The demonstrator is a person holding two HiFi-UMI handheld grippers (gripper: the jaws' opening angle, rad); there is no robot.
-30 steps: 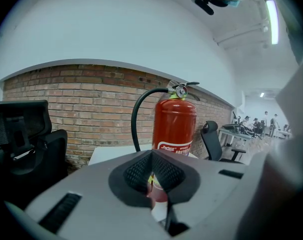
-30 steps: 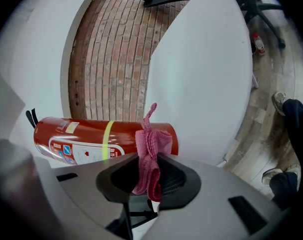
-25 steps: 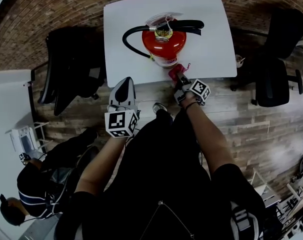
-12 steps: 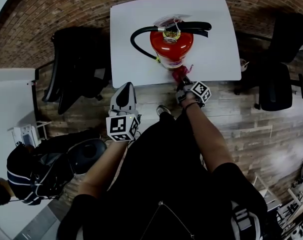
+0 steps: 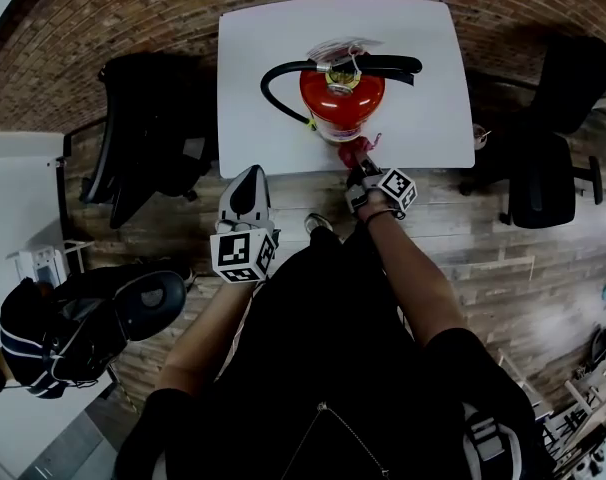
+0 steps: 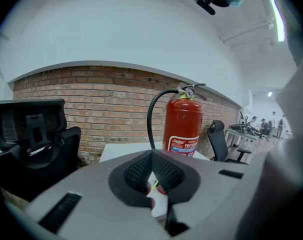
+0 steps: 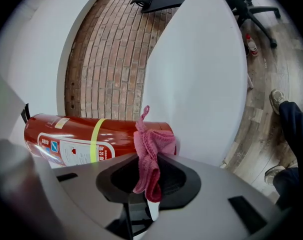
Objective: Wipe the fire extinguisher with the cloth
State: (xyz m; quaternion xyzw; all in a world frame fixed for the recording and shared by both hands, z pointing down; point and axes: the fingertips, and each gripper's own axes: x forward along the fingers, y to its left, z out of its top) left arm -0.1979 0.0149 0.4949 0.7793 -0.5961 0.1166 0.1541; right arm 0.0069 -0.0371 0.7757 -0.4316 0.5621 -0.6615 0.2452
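In the head view the person's dark clothing fills the lower half and covers both elbows; only the bare forearms reach forward. The left gripper (image 5: 249,180) is held level over the wooden floor (image 5: 503,238), short of the near edge of the white table (image 5: 263,78) and pointing at it. In its own view the left gripper (image 6: 152,170) has its dark pads pressed together and holds nothing; its body cuts off the foot of the fire extinguisher (image 6: 183,126).

The right gripper (image 5: 359,162) is at the table's near edge, its tips mostly hidden under its marker cube. In its own view the right gripper (image 7: 149,181) has its jaws clamped on the pink cloth (image 7: 150,151), which hangs in a fold between the pads and bunches against the lower end of the red cylinder. That view is rolled sideways, so the standing extinguisher appears to lie flat.

The extinguisher stands upright near the table's middle, its black hose (image 5: 273,83) looping left. The cloth covers part of its base. Black office chairs (image 5: 148,133) flank the table before a brick wall (image 5: 103,18).
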